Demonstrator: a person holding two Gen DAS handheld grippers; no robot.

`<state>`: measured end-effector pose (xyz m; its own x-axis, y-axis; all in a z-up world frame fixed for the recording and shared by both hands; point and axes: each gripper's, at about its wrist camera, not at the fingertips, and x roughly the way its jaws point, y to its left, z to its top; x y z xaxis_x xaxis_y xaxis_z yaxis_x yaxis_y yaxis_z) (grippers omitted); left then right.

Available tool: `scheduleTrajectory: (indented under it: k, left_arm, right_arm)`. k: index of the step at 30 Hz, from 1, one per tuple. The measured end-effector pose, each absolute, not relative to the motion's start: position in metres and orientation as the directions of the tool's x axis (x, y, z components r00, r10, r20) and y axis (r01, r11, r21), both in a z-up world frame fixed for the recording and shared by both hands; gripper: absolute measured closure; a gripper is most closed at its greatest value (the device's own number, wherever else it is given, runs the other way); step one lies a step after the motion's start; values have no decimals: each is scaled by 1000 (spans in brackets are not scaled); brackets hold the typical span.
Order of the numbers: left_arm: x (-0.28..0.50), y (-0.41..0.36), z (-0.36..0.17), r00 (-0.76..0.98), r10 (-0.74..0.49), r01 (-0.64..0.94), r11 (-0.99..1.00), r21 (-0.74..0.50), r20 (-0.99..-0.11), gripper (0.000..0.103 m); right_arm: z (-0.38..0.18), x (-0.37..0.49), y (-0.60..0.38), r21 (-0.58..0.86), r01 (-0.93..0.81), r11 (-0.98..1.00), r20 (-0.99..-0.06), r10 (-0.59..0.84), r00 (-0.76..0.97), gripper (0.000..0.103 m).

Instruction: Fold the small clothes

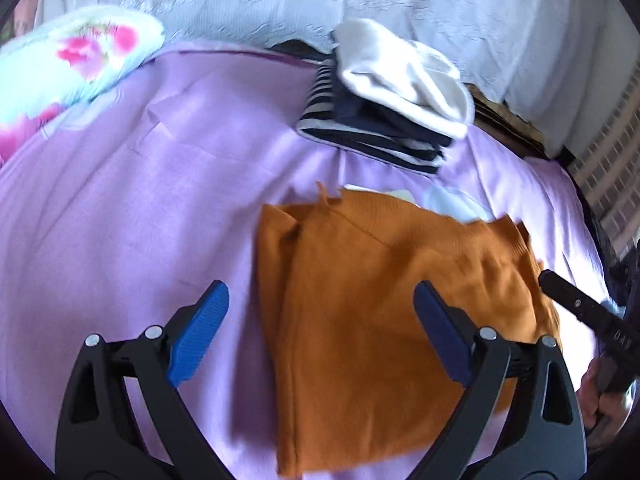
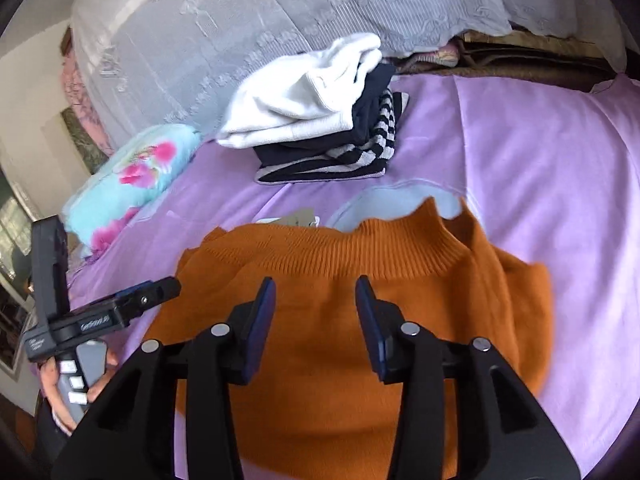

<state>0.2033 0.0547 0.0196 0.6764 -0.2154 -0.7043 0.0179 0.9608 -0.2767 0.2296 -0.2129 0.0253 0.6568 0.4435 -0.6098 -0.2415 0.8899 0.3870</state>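
An orange knit sweater (image 1: 360,320) lies folded flat on the purple bedsheet (image 1: 120,200). My left gripper (image 1: 322,300) is open and empty, hovering over the sweater's left edge. In the right wrist view the sweater (image 2: 320,380) shows with its ribbed hem (image 2: 360,248) away from me. My right gripper (image 2: 316,292) is open and empty just above the sweater's middle. The left gripper's body (image 2: 100,312) shows at the left of the right wrist view, held in a hand.
A stack of folded clothes, white on top of navy and striped pieces (image 1: 384,96) (image 2: 320,120), sits further back on the bed. A floral pillow (image 1: 72,56) (image 2: 132,176) lies at the left. A lace-covered headboard (image 2: 280,8) stands behind.
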Motion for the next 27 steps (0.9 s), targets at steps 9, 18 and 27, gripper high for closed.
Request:
scheduleTrajectory:
  k: [9, 18, 27]
  left_arm:
    - [267, 65, -20, 564, -178, -40, 970, -242, -807, 2]
    - [253, 84, -5, 578, -272, -29, 935, -353, -769, 2]
    - [220, 98, -4, 558, -368, -12, 893, -450, -744, 2]
  right_arm:
    - [-18, 273, -239, 503, -138, 853, -625, 470, 624, 62]
    - [6, 239, -212, 242, -201, 949, -635, 312, 707, 42]
    - [6, 225, -208, 220, -219, 950, -628, 310, 714, 40]
